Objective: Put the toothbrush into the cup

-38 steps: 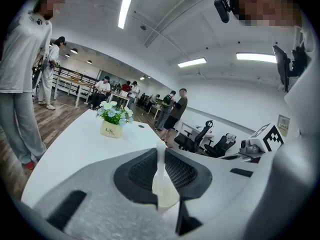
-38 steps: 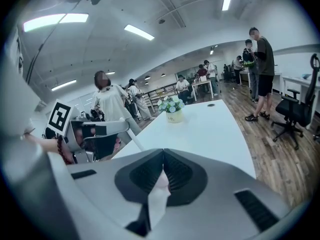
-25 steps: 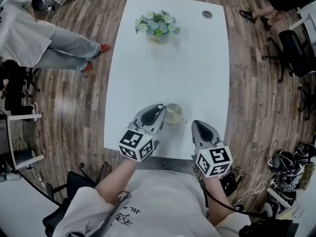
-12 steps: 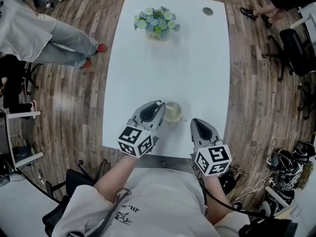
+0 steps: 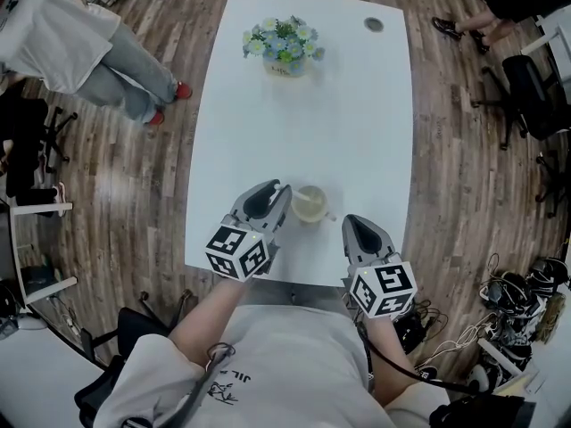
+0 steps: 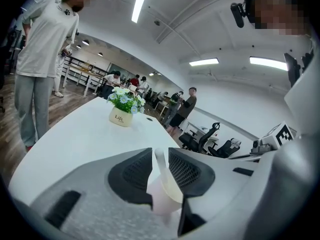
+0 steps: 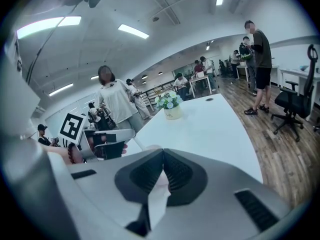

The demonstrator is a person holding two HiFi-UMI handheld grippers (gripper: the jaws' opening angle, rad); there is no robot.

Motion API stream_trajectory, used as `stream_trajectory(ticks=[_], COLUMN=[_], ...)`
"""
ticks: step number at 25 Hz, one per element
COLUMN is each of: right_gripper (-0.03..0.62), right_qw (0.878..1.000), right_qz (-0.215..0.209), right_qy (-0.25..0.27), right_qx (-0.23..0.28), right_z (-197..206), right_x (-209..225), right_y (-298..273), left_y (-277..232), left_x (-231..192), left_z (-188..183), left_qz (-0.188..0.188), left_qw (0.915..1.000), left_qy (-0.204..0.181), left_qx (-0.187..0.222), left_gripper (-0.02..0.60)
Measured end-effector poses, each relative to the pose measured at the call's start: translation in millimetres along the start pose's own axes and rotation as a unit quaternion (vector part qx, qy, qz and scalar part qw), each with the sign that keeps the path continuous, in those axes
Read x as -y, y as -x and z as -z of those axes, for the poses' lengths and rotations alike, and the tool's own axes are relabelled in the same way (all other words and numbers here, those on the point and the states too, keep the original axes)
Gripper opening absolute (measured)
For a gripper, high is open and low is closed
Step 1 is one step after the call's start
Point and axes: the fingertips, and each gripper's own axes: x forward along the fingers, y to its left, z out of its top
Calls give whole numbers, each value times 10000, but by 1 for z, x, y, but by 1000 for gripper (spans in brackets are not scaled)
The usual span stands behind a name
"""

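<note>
left tool [image 6: 160, 151] clamped on thin white toothbrush [image 6: 161, 165] over pale round cup [image 5: 310, 205]
toothbrush's lower end sits inside cup, near front edge of white worktop [image 5: 339, 123]; right tool [image 7: 163, 154] jaws fully together, empty, just right of cup.

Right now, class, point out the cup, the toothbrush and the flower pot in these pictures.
cup [image 5: 318, 209]: head view, on its pale inner wall.
toothbrush [image 6: 161, 165]: left gripper view, on the white handle between the jaws.
flower pot [image 6: 121, 118]: left gripper view, on its cream front wall.
</note>
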Motion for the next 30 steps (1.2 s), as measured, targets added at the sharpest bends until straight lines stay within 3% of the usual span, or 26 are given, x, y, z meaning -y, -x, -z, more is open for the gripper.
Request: stream_trajectory(ticks=[13,15,18,21,30], right_gripper=[18,18,18,18,20], right_qw=[9992,9990,9984,9978,9968], right_qz=[-131,-153,-185,-167,-222], right_qy=[199,253,398,569,618], right_qx=[308,345,354,301,449], right_z=[-21,-23,-24,-23,-27], right_x=[-20,-25,-35,-41,-51], right_y=[12,15,23,31,50], left_y=[41,48,62,73,97], left_x=[15,25,42,57,79], left_z=[-37,-43,-47,-47,-27], left_qz=[-37,15,35,78,0], left_qw=[9995,9992,9975,9954,9954], left_qy=[-135,-275,-623,-889,-940], left_qx=[282,305,332,351,180], left_gripper=[100,97,38,14,12])
